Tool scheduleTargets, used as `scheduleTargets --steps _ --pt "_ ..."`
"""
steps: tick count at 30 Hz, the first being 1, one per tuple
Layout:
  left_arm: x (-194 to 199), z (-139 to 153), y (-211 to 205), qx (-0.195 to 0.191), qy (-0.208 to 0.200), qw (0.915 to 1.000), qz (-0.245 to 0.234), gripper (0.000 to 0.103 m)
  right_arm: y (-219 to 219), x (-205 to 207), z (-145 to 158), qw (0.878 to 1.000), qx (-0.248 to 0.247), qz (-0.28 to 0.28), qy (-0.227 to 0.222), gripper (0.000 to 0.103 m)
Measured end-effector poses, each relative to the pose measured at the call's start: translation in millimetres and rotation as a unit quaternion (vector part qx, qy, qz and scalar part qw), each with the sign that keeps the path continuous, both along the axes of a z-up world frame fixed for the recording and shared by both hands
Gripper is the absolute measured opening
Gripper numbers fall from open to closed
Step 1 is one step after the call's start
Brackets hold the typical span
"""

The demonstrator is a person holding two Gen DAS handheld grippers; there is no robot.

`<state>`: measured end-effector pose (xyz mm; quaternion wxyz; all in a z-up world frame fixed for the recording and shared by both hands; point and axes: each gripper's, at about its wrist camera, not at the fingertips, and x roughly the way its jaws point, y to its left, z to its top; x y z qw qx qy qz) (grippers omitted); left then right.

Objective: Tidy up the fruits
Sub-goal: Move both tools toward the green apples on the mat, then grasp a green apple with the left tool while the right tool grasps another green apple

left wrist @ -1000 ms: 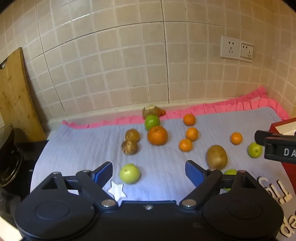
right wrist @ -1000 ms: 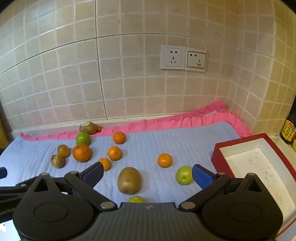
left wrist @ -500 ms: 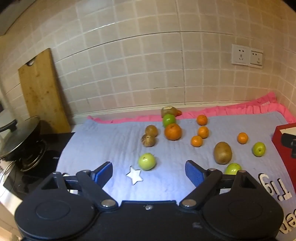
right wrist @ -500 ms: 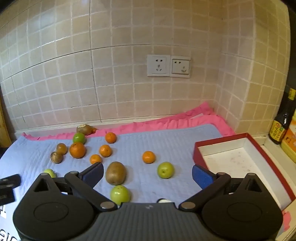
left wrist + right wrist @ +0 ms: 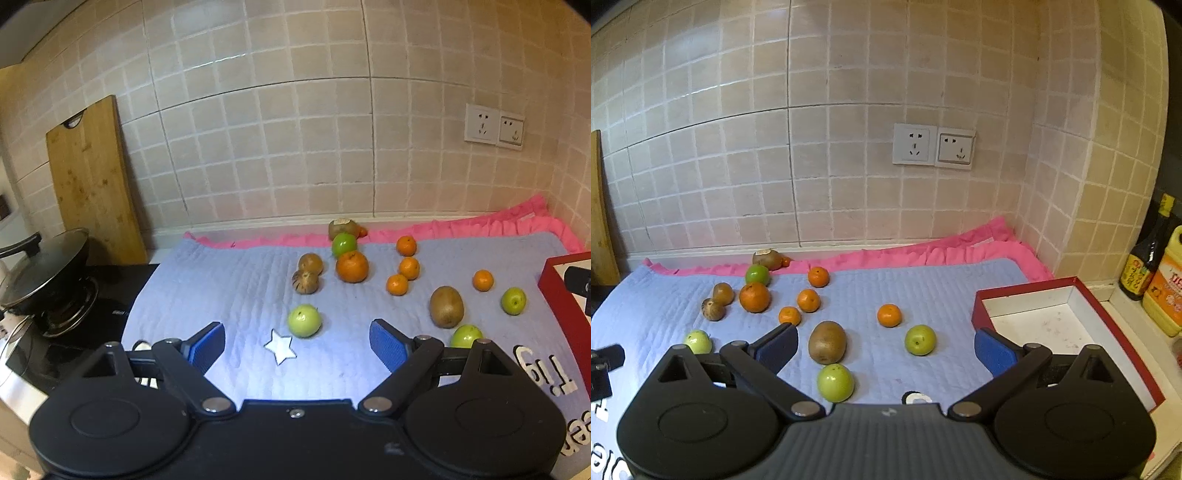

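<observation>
Blue-grey quilted cloth (image 5: 229, 280) with a pink ruffled border is spread over the counter, and all the fruit is scattered loose on it. The left gripper (image 5: 297, 343) is held above the near edge of the cloth with its blue-padded fingers (image 5: 207, 345) spread wide; nothing is held between them. A green apple (image 5: 304, 320) lies just beyond the gap, beside a white star (image 5: 280, 346) printed on the cloth. The right gripper (image 5: 886, 349) is likewise spread wide and holds nothing. A kiwi (image 5: 827, 342) is seen between its fingers, with a second green apple (image 5: 835, 382) close in front and a third green apple (image 5: 920, 340) to the right. A large orange (image 5: 754, 297) sits further back, touching a bright green apple (image 5: 757, 274). Two brown round fruits (image 5: 717, 301) are found left of the orange, touching each other. Four small mandarins (image 5: 809, 300) are spaced apart in the middle of the cloth. One more brown fruit (image 5: 767, 258) rests against the pink border at the wall. A red box (image 5: 1108, 325) with a white interior is placed at the right end of the cloth; no fruit is seen inside it. A wooden cutting board (image 5: 92, 177) is leaned against the tiled wall, near a black pan (image 5: 44, 266). Two bottles (image 5: 1152, 258) are stood beyond the box.
</observation>
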<state>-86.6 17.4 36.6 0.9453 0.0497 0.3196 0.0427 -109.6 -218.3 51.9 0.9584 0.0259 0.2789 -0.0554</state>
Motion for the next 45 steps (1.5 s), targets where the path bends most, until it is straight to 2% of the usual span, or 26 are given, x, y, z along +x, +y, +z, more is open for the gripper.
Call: scheduleTargets --steps 12,18,20,32,38,42,45 --pt "38.1 -10.1 45.4 -0.032 -0.002 0.9988 -0.038 0.101 44.1 16.5 3.0 0.999 -0.009 -0.044 0.001 0.103" --pt "52.6 -9.6 55.2 -0.010 -0.023 0.9974 -0.068 0.102 65.8 22.9 1.5 0.998 -0.016 -0.064 -0.004 0.103" --pt "56.7 -10.7 58.1 -0.014 -0.023 0.9966 -0.078 0.102 71.4 23.4 -0.6 0.997 -0.018 -0.072 -0.006 0.103" --pt "79.6 -23.9 55.5 -0.021 0.003 0.9943 -0.104 0.102 69.4 36.2 -15.4 0.995 -0.014 -0.094 0.017 0.103" --pt "95.4 -30.7 58.3 -0.010 0.002 0.9964 -0.084 0.102 47.1 55.4 -25.9 0.996 -0.019 -0.088 0.022 0.103" --pt "114.2 -36.8 100.9 -0.014 0.005 0.9995 -0.029 0.102 19.0 66.5 -36.3 0.995 -0.026 -0.091 0.027 0.103" --pt "123.3 -44.4 127.9 -0.028 0.010 0.9995 -0.009 0.102 -1.1 77.7 -52.2 0.996 -0.019 -0.077 0.044 0.103"
